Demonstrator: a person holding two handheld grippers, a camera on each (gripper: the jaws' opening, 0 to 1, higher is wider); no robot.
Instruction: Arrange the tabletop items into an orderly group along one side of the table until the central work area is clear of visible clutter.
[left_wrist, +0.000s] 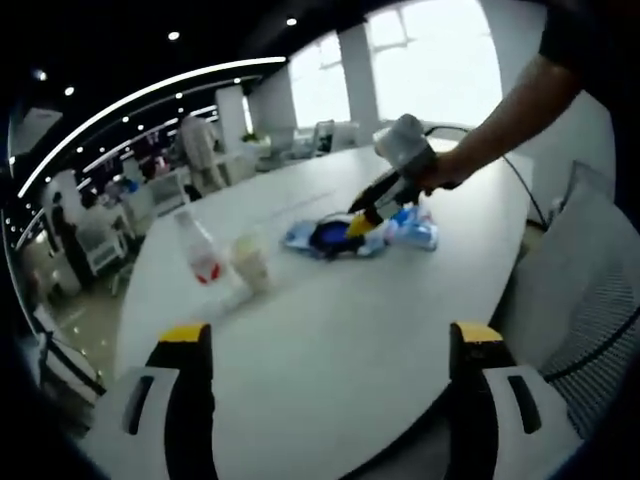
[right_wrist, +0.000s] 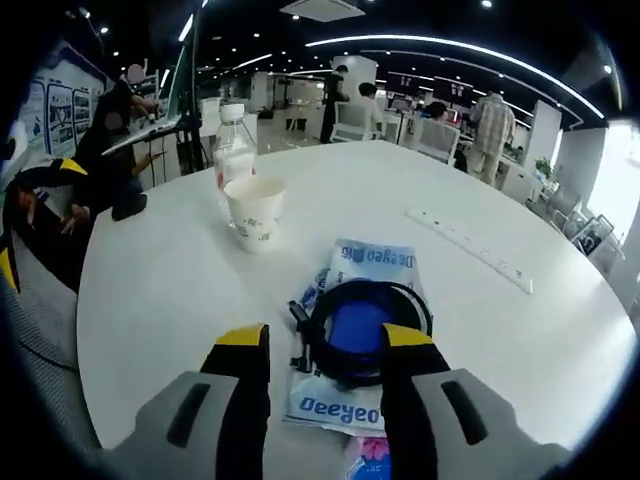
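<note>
A: Jaws of left gripper (left_wrist: 335, 345) apart, above bare white worktop (left_wrist: 330, 330); right gripper (right_wrist: 325, 345) jaws apart beside the black ring (right_wrist: 368, 330).

B: Ring on blue packets (right_wrist: 372, 262); paper cup (right_wrist: 254, 212) touching bottle (right_wrist: 233, 150), nearby.

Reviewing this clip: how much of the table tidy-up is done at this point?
Little looks done yet. The bottle and paper cup stand together near one edge. In hand: the right gripper, jaws open, sits over the black cable coil lying on the blue tissue packs mid-table, nothing gripped. The left gripper hangs open. Left: moving that pile and the white power strip aside.
</note>
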